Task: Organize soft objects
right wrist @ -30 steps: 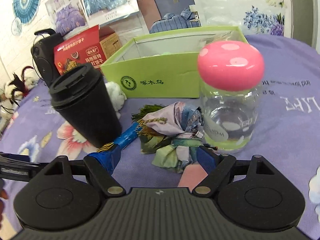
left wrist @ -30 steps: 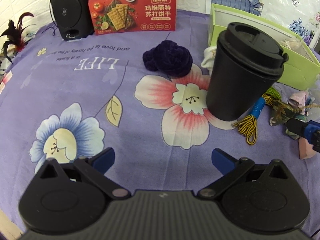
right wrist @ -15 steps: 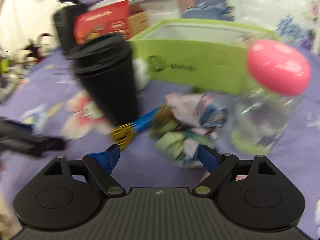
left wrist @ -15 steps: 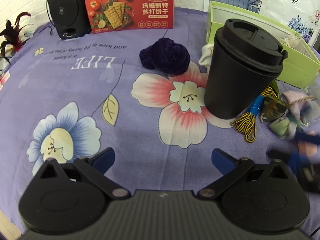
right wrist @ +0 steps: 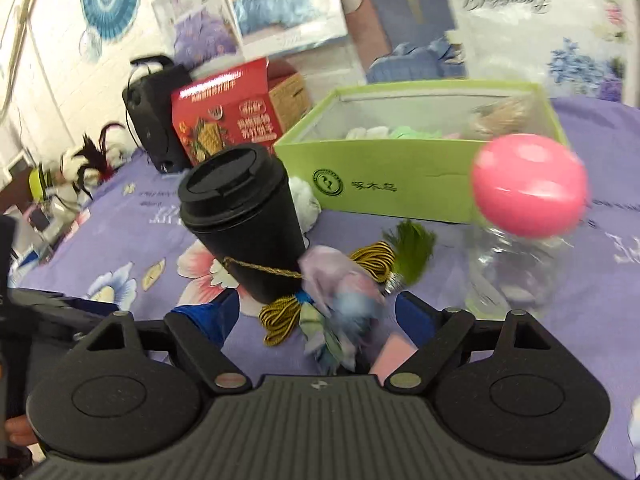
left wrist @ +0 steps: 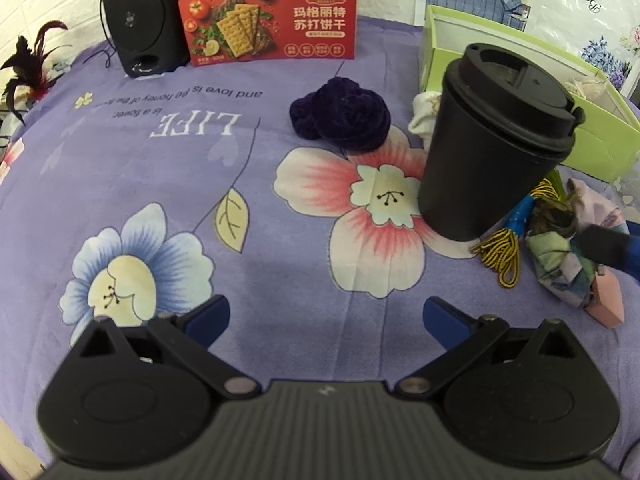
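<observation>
A crumpled pastel patchwork cloth (right wrist: 340,312) lies between the open jaws of my right gripper (right wrist: 320,316), next to a yellow-and-blue tassel cord (right wrist: 282,316); it also shows in the left wrist view (left wrist: 568,256), where one right fingertip (left wrist: 608,246) rests over it. A dark purple knitted ball (left wrist: 342,114) and a white sock (left wrist: 424,114) lie on the cloth-covered table. The green box (right wrist: 400,176) holds several soft items. My left gripper (left wrist: 324,318) is open and empty, low over the tablecloth.
A black lidded cup (right wrist: 244,224) stands just left of the patchwork cloth. A clear jar with a pink lid (right wrist: 524,220) stands to its right. A red cracker box (left wrist: 268,12) and a black speaker (left wrist: 138,16) are at the back. A pink block (left wrist: 608,300) lies by the cloth.
My right gripper has swung and risen, blurred, and now has the patchwork cloth between its jaws. The left gripper has drifted slightly; its jaws stay open.
</observation>
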A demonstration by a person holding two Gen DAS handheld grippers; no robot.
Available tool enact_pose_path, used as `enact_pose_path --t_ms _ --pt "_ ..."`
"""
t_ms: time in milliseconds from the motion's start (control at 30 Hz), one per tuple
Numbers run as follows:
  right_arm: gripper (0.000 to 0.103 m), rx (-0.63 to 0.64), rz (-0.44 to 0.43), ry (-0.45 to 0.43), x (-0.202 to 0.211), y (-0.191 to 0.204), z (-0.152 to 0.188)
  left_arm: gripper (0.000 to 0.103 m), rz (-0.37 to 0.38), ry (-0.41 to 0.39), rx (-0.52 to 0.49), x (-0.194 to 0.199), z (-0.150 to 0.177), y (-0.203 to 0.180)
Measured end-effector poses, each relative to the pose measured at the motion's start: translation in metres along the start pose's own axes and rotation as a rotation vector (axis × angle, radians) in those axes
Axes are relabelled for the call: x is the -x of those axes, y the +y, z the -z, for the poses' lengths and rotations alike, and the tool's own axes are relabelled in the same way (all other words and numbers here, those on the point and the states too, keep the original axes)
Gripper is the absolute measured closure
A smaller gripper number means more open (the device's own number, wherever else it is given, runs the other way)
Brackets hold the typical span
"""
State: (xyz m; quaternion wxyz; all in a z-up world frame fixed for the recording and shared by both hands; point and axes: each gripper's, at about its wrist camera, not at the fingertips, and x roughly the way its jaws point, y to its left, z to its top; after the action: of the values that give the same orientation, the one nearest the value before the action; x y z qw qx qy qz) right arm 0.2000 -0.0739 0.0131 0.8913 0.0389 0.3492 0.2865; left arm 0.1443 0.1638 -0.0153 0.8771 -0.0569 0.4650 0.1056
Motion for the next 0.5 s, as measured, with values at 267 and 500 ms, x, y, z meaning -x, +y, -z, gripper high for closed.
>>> enact_pose_path --t_ms 267,500 --pt "0.031 0.049 -0.085 0.188 -0.034 0.011 0.009 0.000 -0.033 0.013 0.019 -0.005 -0.003 0.013" --pt "0.031 0.069 -0.238 0.237 0.011 0.034 0.045 0.000 -0.027 0.006 0.002 -0.002 -0.002 0.009"
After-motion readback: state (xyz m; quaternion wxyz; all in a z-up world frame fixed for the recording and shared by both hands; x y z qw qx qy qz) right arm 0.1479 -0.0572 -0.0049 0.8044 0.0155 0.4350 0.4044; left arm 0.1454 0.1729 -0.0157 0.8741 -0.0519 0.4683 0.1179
